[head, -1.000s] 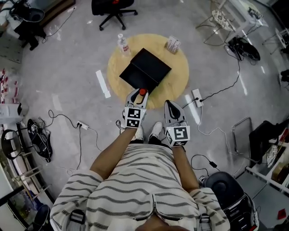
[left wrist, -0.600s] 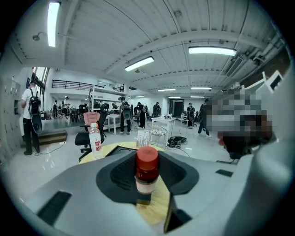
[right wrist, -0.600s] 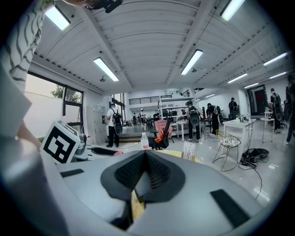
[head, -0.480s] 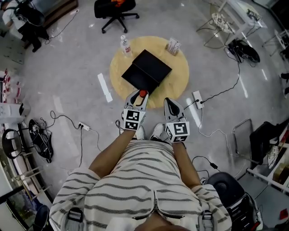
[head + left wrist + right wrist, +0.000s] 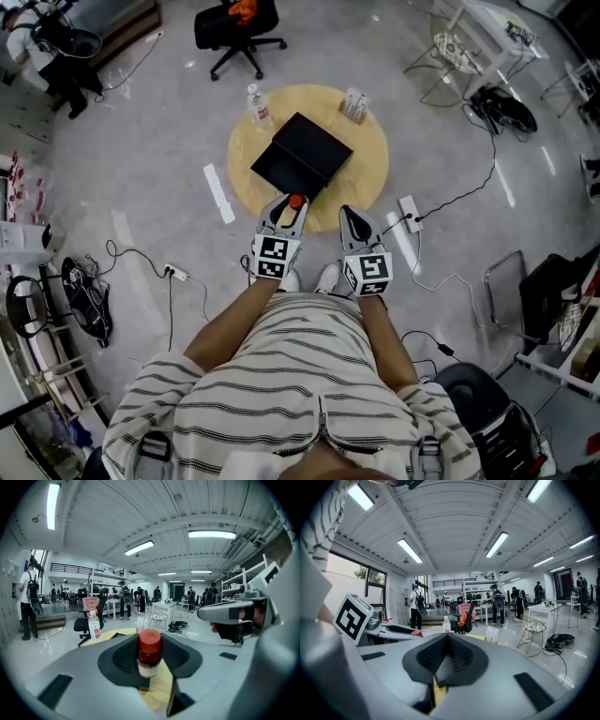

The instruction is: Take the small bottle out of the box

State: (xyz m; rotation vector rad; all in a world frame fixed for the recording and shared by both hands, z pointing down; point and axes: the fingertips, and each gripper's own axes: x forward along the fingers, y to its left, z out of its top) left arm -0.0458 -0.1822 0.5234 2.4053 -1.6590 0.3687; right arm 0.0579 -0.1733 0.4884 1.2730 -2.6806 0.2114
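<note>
The small bottle has a red cap and a pale label, and my left gripper is shut on it. In the left gripper view the bottle stands upright between the dark pads. It hangs over the near edge of the round yellow table, just in front of the open black box. My right gripper is beside it on the right, shut with nothing in it. Its pads meet in the right gripper view.
A clear water bottle and a small printed carton stand at the table's far edge. A black office chair is beyond it. Cables and a power strip lie on the grey floor, with a wire chair far right.
The left gripper still holds the small bottle at the table's near edge. Both grippers have barely moved; the head view has drifted a little.
</note>
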